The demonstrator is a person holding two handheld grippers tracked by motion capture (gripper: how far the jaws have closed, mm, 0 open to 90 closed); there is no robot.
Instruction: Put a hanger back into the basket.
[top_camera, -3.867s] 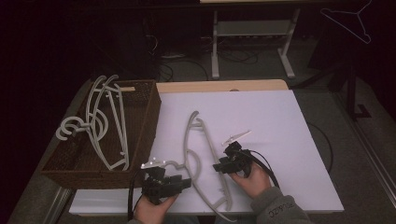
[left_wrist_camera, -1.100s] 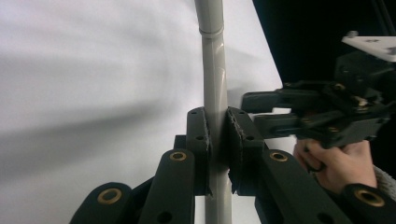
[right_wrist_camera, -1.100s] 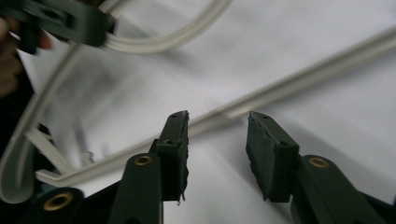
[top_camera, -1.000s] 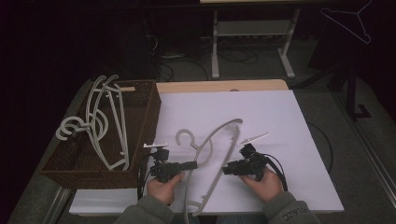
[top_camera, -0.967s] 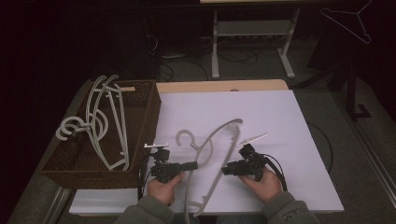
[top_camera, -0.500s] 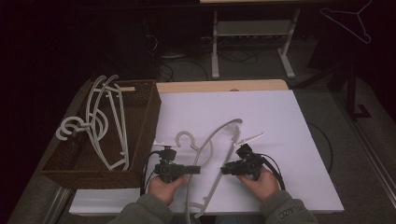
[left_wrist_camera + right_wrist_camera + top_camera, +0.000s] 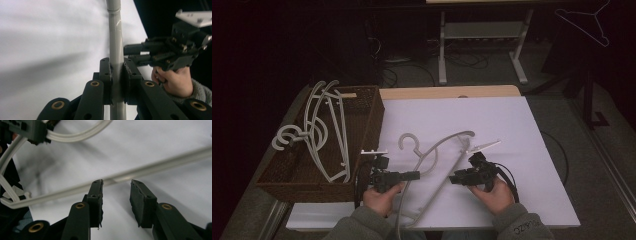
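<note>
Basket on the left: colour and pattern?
Dark brown woven wicker basket, clearest in the high view.

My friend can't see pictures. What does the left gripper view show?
The left gripper has its two black jaws shut on a pale grey hanger, which runs upward over a white table. At the right, a hand holds the right gripper, pointing toward the hanger.

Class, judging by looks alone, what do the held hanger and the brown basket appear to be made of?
Hanger: likely plastic, smooth pale grey-white, with a moulded joint on its bar in the left gripper view.
Basket: apparently woven wicker or a look-alike, dark brown, matte, with a ribbed weave on its walls.
</note>
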